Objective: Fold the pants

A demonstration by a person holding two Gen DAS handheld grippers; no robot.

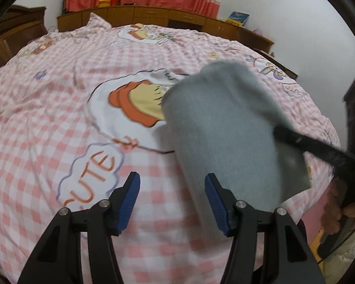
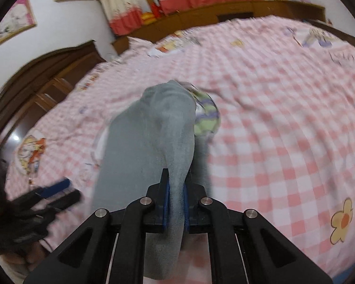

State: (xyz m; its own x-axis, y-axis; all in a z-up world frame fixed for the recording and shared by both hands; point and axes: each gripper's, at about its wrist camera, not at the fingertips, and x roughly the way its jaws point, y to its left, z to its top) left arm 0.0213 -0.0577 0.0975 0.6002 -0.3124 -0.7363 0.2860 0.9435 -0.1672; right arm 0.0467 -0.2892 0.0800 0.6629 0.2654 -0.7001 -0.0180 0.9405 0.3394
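Note:
Grey pants point(image 2: 149, 137) hang lifted off the pink checked bed, pinched at their near edge by my right gripper point(image 2: 176, 189), which is shut on the cloth. In the left wrist view the same grey pants point(image 1: 215, 127) drape from the right gripper point(image 1: 281, 132), reaching in from the right edge in a hand. My left gripper point(image 1: 172, 189) stands open over the bedspread, nothing between its blue pads; the cloth hangs just right of its right finger. It also shows, blurred, in the right wrist view as the left gripper point(image 2: 56, 191).
The pink checked bedspread point(image 1: 59, 108) with cartoon prints covers the bed. A wooden headboard shelf point(image 1: 153, 16) and curtains stand behind it, a dark cabinet point(image 2: 42, 75) to the left. A person's hand point(image 1: 343, 208) holds the right tool.

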